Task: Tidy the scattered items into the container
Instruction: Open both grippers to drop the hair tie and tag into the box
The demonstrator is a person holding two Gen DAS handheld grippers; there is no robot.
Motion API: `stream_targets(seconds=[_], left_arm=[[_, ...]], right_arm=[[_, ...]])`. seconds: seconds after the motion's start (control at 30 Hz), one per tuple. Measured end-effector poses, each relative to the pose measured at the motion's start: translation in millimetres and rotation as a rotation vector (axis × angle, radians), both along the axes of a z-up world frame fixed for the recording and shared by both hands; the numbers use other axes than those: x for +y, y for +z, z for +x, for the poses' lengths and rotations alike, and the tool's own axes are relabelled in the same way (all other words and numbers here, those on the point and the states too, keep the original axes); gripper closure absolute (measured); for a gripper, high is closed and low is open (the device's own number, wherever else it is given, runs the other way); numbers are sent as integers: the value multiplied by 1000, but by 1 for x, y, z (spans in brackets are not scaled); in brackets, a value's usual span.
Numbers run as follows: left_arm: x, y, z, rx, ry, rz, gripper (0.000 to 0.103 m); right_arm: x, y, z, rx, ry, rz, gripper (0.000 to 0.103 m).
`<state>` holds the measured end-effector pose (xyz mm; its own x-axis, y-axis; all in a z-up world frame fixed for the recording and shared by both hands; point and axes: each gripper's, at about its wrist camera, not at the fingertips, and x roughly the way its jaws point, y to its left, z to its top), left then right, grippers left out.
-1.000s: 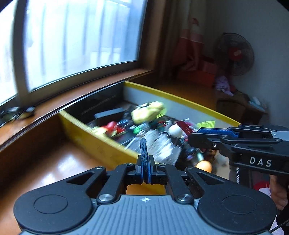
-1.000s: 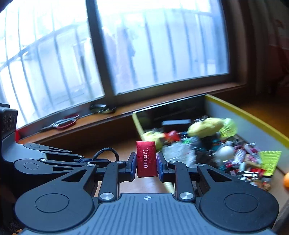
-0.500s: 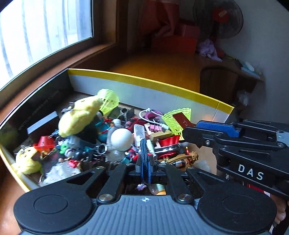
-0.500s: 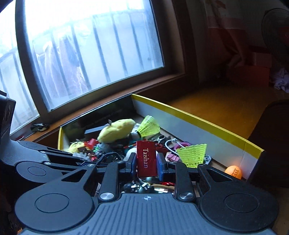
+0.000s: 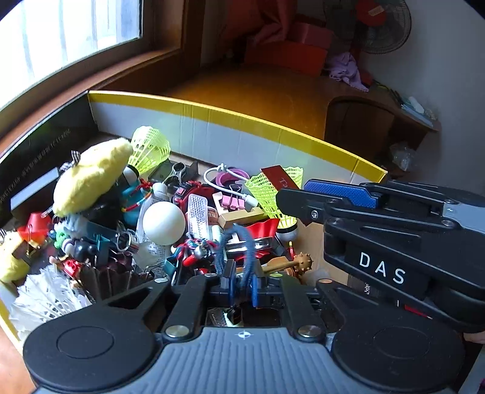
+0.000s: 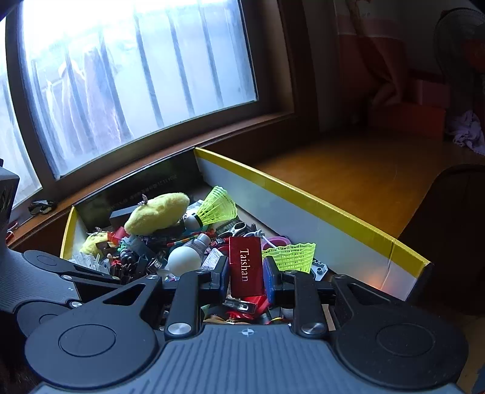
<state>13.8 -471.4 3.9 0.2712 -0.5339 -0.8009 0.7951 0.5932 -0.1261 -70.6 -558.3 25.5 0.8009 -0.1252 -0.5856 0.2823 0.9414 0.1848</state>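
Note:
Over the yellow-rimmed cardboard box (image 5: 242, 119) full of small items, my left gripper (image 5: 240, 280) is opening its jaws. A dark blue elastic band (image 5: 235, 242) stands between them, sprung out into a loose loop. My right gripper (image 6: 247, 272) is shut on a red box marked "Taishan" (image 6: 245, 265) and hovers above the box's near right part (image 6: 303, 197). In the left wrist view the right gripper (image 5: 291, 200) reaches in from the right, with the red box (image 5: 280, 180) at its tip.
Inside lie a yellow plush (image 5: 91, 178), green shuttlecocks (image 5: 150, 148), a white ball (image 5: 163, 222), a white shuttlecock (image 5: 45, 297) and several toys. A window sill runs behind the box. Wooden floor (image 6: 348, 169) lies to its right, with a fan (image 5: 385, 27) farther back.
Both grippers swung from beside the box to above its contents and tipped down. The left jaws parted and the pinched band sprang into a loop. The right still grips the red box.

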Motion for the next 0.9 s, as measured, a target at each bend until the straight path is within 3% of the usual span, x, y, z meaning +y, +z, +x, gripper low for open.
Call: stream_targets(seconds=[0.1, 0.3, 0.53, 0.7, 0.9], left_arm=[[0, -2, 1, 52, 3, -32, 56], [-2, -6, -1, 120, -9, -56, 39], [5, 0, -2, 124, -5, -88, 29], [16, 8, -6, 118, 0, -108, 27], [39, 22, -16, 98, -13, -153, 27]], right_arm=[[-1, 0, 1, 3, -4, 2, 78], [-7, -1, 3, 15, -21, -6, 78], [-8, -3, 7, 27, -39, -6, 76], [-5, 0, 6, 21, -68, -22, 54], [-1, 7, 2, 5, -89, -6, 46]])
